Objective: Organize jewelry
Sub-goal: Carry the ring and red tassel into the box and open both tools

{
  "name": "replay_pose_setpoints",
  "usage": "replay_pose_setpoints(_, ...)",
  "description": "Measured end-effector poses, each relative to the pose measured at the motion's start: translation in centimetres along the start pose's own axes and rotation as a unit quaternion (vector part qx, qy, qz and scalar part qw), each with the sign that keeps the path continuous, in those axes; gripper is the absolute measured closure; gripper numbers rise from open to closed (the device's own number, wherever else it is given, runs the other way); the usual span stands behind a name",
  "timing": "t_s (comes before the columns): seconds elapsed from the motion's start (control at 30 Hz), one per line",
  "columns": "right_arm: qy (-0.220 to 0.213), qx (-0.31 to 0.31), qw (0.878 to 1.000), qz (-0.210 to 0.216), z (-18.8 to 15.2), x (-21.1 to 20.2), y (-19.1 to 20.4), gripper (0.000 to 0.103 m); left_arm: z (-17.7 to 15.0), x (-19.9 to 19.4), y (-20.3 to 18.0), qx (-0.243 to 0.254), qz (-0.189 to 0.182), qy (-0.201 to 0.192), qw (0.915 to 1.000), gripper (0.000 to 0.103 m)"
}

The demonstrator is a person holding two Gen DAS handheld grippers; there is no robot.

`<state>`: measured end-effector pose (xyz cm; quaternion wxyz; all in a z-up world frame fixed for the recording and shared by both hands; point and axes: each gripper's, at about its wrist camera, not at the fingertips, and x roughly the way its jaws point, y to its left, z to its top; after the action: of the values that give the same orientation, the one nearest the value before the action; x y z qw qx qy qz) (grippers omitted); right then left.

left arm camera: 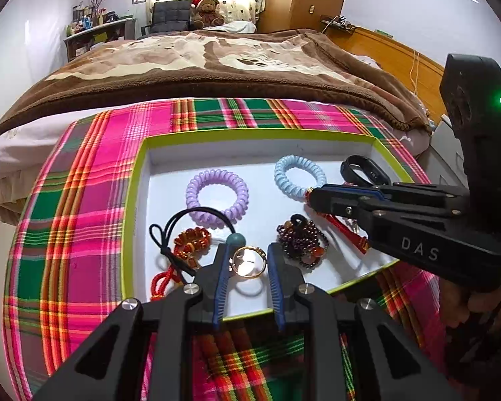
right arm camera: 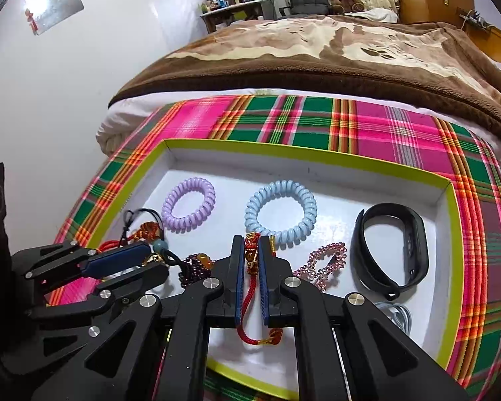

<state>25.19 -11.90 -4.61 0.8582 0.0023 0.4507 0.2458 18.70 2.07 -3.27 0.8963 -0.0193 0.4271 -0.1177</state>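
While resting on plaid cloth (left arm camera: 93, 180) at the bed (left arm camera: 217, 67) edge, holding jewelry inside a green-rimmed box (left arm camera: 257, 133). Straddling a gold ring (left arm camera: 248, 262) near the front wall, left hand-held gripper (left arm camera: 247, 260) jaws partly apart, contact with the ring unclear. Clamping a red cord (right arm camera: 251, 264), right hand-held gripper (right arm camera: 251, 254) jaws nearly together. Lying behind, apart from each other: purple coil (right arm camera: 188, 209), blue coil (right arm camera: 280, 214). Sitting close to the right wall, black band (right arm camera: 395, 250). Leaving bare white floor along the back wall.
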Motion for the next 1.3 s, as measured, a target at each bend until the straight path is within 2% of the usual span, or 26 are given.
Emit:
replay_pose_setpoints(0.27, -0.008, -0.009, 1.0, -0.016, 0.0, 0.2, 0.5, 0.095, 0.0, -0.1, 0.0, -0.002, -0.007, 0.0, 1.0, 0.079)
replay_pose_setpoints(0.37, -0.008, -0.004, 1.0, -0.019, -0.1, 0.1, 0.3, 0.089, 0.0, -0.1, 0.2, -0.006, -0.002, 0.001, 1.0, 0.079)
replay_pose_setpoints(0.47, -0.01, 0.001, 1.0, -0.015, 0.0, 0.0, 0.2, 0.087, 0.1, -0.3, 0.1, -0.005, -0.005, -0.001, 1.0, 0.071)
replay_pose_setpoints(0.67, -0.015, 0.004, 1.0, -0.022, -0.1, -0.4, 0.2, 0.084, 0.0, -0.3, 0.1, -0.009, 0.002, 0.0, 1.0, 0.07)
replay_pose_setpoints(0.8, -0.016, 0.001, 0.999, -0.028, -0.3, -0.8, 0.3, 0.082, 0.0, -0.7, -0.1, -0.012, 0.0, -0.002, 0.9999, 0.064)
replay_pose_setpoints(0.87, -0.017, 0.002, 0.999, -0.032, -0.4, -1.0, 0.3, 0.08, 0.0, -0.9, -0.2, -0.011, 0.006, -0.002, 0.9999, 0.064)
replay_pose_setpoints(0.93, -0.022, 0.007, 0.999, -0.034, -0.7, -1.4, 0.2, 0.07, 0.0, -1.1, -0.3, -0.012, 0.008, -0.004, 0.9999, 0.064)
replay_pose_setpoints(1.0, -0.025, 0.011, 0.999, -0.034, -0.8, -1.8, 0.2, 0.066, 0.0, -1.5, -0.5, -0.012, 0.009, -0.006, 0.9999, 0.063)
replay_pose_setpoints(1.3, -0.05, 0.012, 0.997, -0.062, -1.6, -4.9, 0.7, 0.066, -0.3, -3.8, -1.2, -0.019, 0.023, -0.02, 0.9994, 0.059)
